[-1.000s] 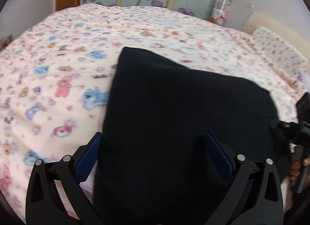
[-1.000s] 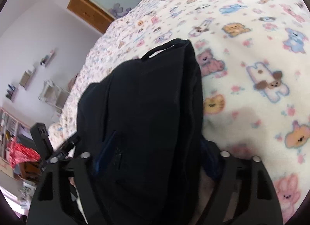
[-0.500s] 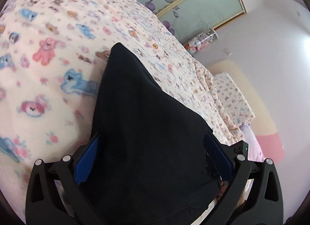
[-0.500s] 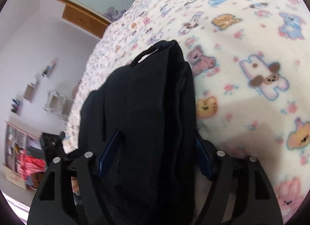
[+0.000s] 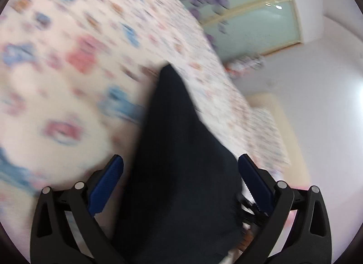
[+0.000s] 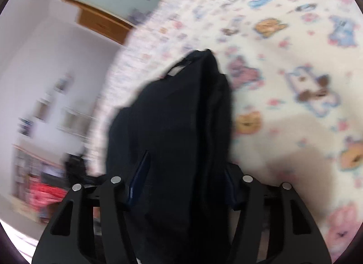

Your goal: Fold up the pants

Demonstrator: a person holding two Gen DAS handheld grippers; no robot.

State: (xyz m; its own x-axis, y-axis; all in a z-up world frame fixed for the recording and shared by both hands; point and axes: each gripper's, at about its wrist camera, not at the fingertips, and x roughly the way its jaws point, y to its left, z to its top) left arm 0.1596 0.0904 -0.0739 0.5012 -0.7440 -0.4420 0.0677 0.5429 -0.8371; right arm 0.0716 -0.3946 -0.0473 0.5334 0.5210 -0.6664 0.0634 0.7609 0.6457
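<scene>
**Folded pants lifted off the bed**

I held the black pants (image 6: 177,127) as a bundle above the patterned bedspread (image 6: 295,71). My right gripper (image 6: 181,173) had just been closing onto the thick folds between its pads. The left gripper (image 5: 180,168) stood wide around the cloth, supporting it. No containers showed.

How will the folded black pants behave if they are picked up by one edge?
Probably floppy: the black pants show soft stacked layers, so the fold may open. Likely not slippery: the cloth looks matte, and the fleecy bedspread should resist sliding.
</scene>
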